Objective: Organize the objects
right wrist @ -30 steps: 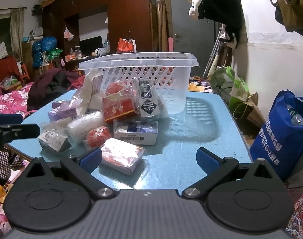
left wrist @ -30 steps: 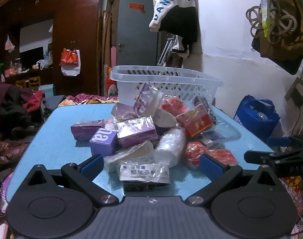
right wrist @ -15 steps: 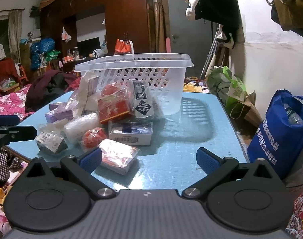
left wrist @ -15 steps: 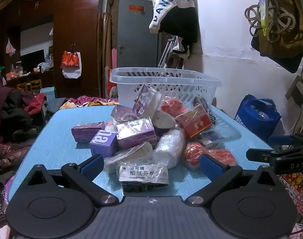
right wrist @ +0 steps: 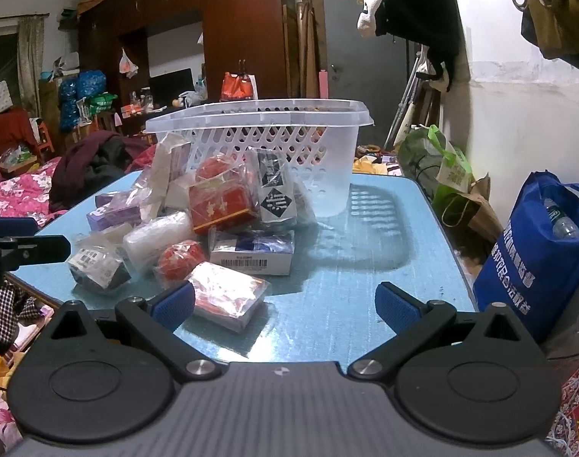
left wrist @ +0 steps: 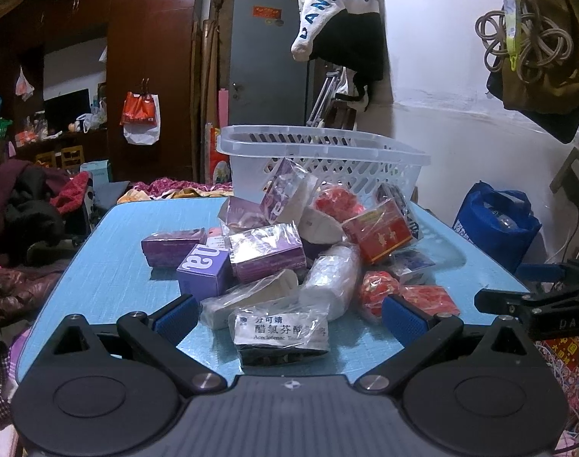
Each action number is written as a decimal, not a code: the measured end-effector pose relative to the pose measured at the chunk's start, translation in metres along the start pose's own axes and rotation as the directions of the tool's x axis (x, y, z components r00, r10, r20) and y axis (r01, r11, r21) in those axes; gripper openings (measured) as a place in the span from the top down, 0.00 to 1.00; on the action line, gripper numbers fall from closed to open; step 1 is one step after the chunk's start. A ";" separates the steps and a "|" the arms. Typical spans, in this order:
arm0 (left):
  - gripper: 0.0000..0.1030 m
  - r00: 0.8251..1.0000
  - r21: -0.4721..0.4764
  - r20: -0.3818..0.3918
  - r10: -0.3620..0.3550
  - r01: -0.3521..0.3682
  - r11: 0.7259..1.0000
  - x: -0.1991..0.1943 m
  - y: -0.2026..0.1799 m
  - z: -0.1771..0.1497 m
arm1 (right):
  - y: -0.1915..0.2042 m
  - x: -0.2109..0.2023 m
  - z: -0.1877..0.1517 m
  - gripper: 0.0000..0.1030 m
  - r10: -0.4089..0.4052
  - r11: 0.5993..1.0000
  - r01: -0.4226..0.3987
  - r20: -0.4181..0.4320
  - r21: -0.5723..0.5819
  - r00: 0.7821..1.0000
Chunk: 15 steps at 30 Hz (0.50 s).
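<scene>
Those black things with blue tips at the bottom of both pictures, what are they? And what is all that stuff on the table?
They are grabbing tools a person holds, one per hand. A camera on each looks out along its two fingers. One picture is from the left gripper, the other from the right gripper. Both are open and hold nothing. On the blue table lies a pile of wrapped boxes and packets, like a red box, in front of a white basket.

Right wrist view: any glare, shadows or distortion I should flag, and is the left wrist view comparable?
Right wrist view: the basket throws a slotted shadow on the blue table; glare washes out the wrapped red packet; fisheye bends the edges. Left wrist view: dim, with plastic wraps glinting, yet the medicine box print is still legible; same fisheye bending.
</scene>
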State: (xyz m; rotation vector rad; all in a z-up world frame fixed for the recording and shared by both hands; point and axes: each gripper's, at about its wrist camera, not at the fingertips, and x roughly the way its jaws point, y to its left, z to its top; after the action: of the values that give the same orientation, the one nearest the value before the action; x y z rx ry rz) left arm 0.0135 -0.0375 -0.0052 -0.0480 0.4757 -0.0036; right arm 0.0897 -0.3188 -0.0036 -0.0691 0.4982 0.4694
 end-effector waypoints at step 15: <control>0.07 1.000 0.011 0.019 -0.001 0.000 1.000 0.006 0.026 -0.016 | 0.016 0.010 -0.013 0.00 0.026 0.995 -0.018 0.074 -0.096 0.997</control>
State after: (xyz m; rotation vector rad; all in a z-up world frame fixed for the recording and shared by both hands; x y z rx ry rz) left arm 0.0117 -0.0123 -0.0235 -0.0378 0.4565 -0.0060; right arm 0.0848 -0.3029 -0.0190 -0.1375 0.4028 0.5156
